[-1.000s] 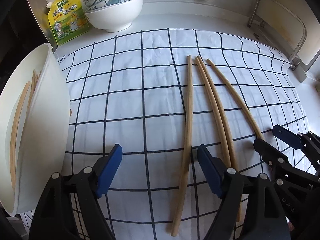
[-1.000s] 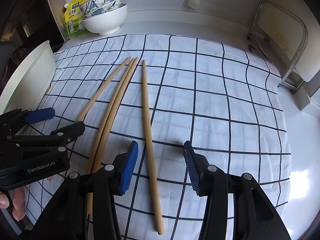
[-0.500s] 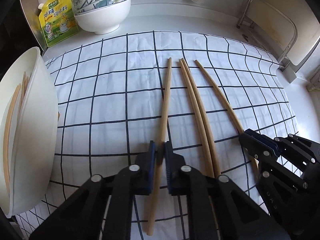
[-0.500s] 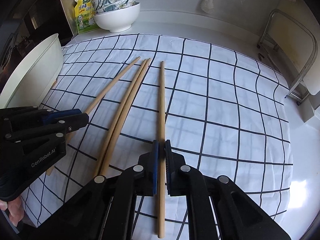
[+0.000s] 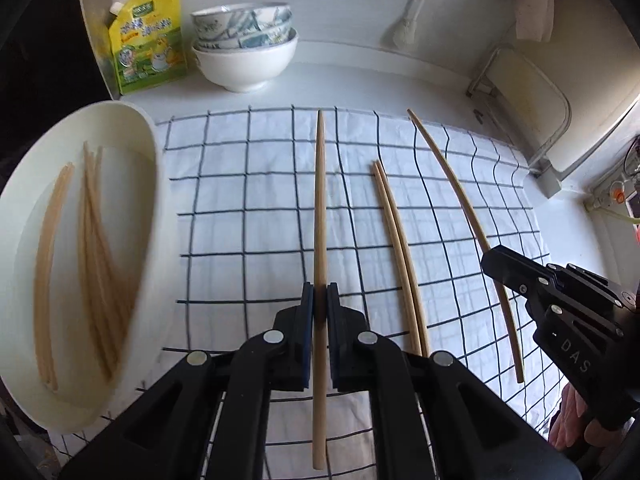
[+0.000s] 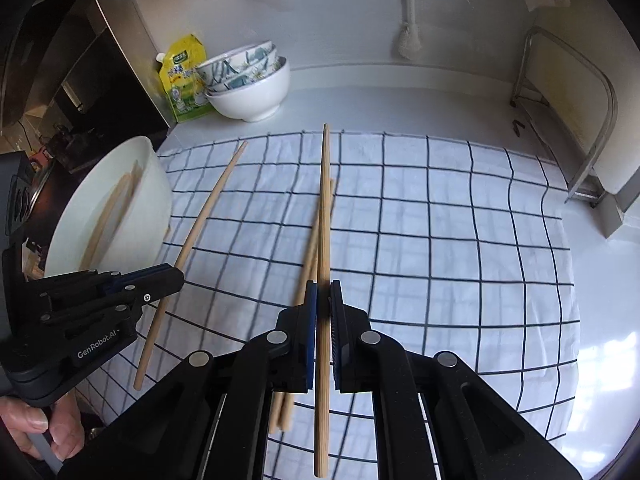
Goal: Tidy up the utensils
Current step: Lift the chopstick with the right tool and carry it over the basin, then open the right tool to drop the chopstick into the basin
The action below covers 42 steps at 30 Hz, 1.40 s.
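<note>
Each gripper holds one long wooden chopstick, pinched well back from the tip so most of the stick runs forward past the fingers. The left gripper (image 5: 320, 304) is clamped tight on its chopstick (image 5: 320, 208), pads pressed against both sides with no gap showing. The right gripper (image 6: 323, 300) is closed the same way on a second chopstick (image 6: 325, 208), which appears lifted above the checked cloth (image 6: 440, 240). Two more chopsticks (image 5: 394, 240) lie side by side on the cloth between the grippers, touching along most of their length. The white tub (image 5: 158, 200) at the left already has several chopsticks resting inside

These sticks look light, stiff and smooth, so weight is no trouble; the likely risk is the round shaft rolling or pivoting in a narrow pinch. With the hold this far back the front end carries more length and may droop or swing, so a grip nearer the middle would probably balance better. The pair on the cloth lie flat, leaving little room to get fingers under them, and may roll apart if nudged
</note>
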Each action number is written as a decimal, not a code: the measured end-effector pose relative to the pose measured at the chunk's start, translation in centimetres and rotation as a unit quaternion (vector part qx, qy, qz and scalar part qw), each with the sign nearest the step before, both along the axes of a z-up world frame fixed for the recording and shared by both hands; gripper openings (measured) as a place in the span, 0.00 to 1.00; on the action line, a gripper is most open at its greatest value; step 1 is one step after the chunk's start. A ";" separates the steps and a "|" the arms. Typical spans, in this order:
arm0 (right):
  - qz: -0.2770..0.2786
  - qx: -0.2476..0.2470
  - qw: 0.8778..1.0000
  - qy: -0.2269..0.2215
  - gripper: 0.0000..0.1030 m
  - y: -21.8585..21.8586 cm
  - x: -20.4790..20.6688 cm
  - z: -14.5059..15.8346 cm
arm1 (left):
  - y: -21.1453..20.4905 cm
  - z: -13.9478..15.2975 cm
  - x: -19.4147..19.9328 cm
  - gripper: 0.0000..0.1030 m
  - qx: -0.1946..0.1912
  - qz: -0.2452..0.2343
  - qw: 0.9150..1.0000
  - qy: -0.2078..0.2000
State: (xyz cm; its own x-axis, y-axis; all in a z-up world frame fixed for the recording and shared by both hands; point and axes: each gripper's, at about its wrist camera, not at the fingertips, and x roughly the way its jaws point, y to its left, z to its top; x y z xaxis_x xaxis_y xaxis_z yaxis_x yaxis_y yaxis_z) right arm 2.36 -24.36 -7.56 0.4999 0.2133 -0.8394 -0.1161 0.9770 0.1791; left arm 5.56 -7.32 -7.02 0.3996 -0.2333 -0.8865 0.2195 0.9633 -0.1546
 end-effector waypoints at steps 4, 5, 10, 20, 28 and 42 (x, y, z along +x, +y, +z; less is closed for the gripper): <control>0.029 0.002 0.999 -0.026 0.06 3.9 1.1 2.7 | 4.8 3.2 0.4 0.07 -0.027 0.039 0.999 -0.020; 0.038 0.004 0.999 -0.031 0.06 5.0 1.4 3.2 | 6.3 3.8 0.5 0.07 -0.032 0.052 0.998 -0.024; 0.096 0.024 0.994 -0.039 0.06 11.7 3.8 4.7 | 13.7 5.2 0.5 0.07 -0.011 0.109 0.993 -0.051; 0.197 0.024 0.980 -0.014 0.06 25.8 7.0 3.0 | 24.5 2.3 1.6 0.07 0.023 0.176 0.984 -0.028; 0.178 0.006 0.983 0.052 0.06 28.9 8.6 -1.5 | 26.0 -1.3 2.7 0.07 0.021 0.168 0.986 0.005; 0.137 0.001 0.989 0.056 0.12 27.1 8.2 -2.7 | 25.9 -2.3 3.4 0.42 0.011 0.165 0.986 0.018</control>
State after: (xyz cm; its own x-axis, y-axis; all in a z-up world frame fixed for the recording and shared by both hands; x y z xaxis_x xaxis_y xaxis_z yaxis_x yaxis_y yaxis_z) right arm 10.61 2.74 -10.23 0.3271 0.3293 -0.8857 -0.3561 0.9112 0.2073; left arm 8.92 18.61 -9.30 0.4179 -0.0768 -0.9053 -0.1119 0.9845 -0.1352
